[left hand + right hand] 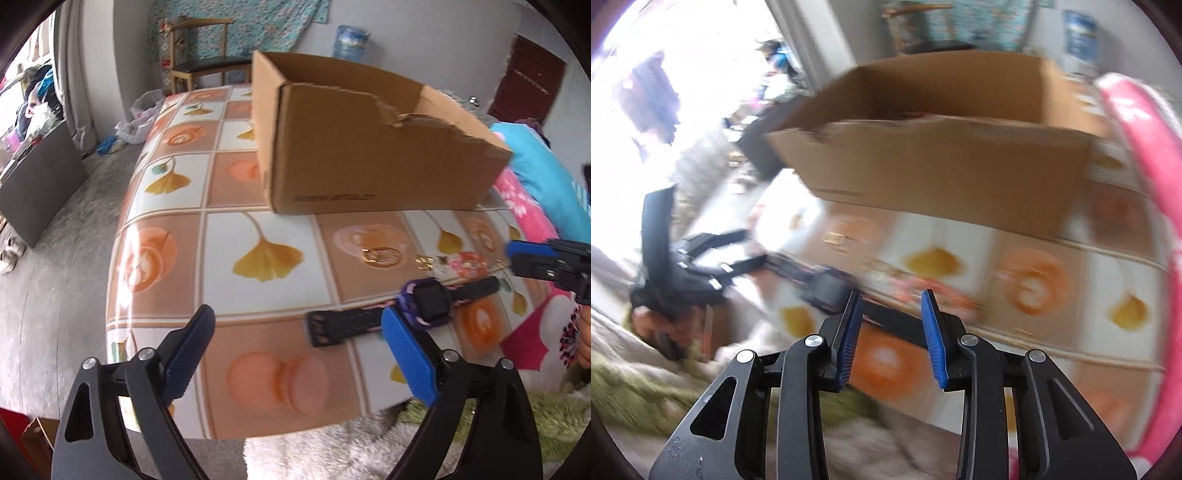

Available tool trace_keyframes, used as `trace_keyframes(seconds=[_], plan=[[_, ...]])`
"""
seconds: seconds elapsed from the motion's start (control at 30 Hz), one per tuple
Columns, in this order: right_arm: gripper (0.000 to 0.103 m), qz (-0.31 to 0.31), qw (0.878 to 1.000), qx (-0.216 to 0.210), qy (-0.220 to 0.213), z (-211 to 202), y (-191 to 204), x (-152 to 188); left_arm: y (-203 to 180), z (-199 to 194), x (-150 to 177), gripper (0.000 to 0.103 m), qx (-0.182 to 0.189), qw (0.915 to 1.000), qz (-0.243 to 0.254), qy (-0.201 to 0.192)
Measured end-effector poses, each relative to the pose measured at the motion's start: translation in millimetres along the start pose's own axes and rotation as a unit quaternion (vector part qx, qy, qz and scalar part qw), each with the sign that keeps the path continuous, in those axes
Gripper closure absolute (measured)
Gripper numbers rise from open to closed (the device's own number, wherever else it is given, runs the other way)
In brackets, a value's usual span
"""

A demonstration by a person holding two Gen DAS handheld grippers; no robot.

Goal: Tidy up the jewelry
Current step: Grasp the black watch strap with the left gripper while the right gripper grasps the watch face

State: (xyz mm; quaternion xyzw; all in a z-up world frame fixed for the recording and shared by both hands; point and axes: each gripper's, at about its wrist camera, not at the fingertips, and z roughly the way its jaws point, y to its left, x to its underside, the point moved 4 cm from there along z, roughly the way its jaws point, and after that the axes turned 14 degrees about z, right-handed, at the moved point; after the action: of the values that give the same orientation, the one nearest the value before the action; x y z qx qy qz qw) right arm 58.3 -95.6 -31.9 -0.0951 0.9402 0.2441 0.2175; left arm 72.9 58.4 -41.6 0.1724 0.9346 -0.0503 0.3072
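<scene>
A black watch point(428, 299) with purple trim lies on the patterned tablecloth point(258, 229), with its strap stretched to both sides. My left gripper point(299, 321) hovers open over the near table edge, its right pad just in front of the watch. Beyond the watch lie a gold bangle point(380, 254), small gold pieces point(424, 260) and a pink floral piece point(466, 263). My right gripper point(515, 260) comes in from the right by the floral piece. In the blurred right wrist view my right gripper point(891, 299) stands open with nothing gripped, above the watch point(827, 291).
An open cardboard box point(369, 147) with a torn rim stands at the back of the table and shows again as the box point(942, 155). Pink and blue bedding point(535, 192) lies to the right. A white and green fluffy rug point(369, 443) is below the near edge.
</scene>
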Motion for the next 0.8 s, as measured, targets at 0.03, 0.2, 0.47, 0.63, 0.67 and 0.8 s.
trace_keyframes(seconds=[0.03, 0.2, 0.47, 0.63, 0.67, 0.8], plan=[[0.071, -0.002, 1.000, -0.012, 0.006, 8, 3, -6, -4, -2, 0, 0.022, 0.006, 1.0000, 0.003, -0.002], [0.076, -0.007, 0.999, -0.035, 0.031, 44, 23, -7, -7, 6, 6, 0.046, 0.031, 0.9990, -0.028, 0.013], [0.082, 0.027, 0.999, -0.018, 0.032, 62, 16, -10, 8, 17, 10, 0.056, 0.081, 0.9926, -0.090, 0.016], [0.082, 0.011, 1.000, -0.005, 0.020, 60, 20, -4, 6, 21, 8, 0.062, 0.125, 0.9863, -0.108, 0.009], [0.082, 0.014, 1.000, -0.007, 0.020, 60, 18, -4, 6, 22, 8, 0.062, 0.128, 0.9854, -0.112, 0.009], [0.082, 0.029, 0.999, -0.020, 0.021, 60, 13, -6, 13, 21, 11, 0.062, 0.157, 0.9752, -0.156, 0.001]])
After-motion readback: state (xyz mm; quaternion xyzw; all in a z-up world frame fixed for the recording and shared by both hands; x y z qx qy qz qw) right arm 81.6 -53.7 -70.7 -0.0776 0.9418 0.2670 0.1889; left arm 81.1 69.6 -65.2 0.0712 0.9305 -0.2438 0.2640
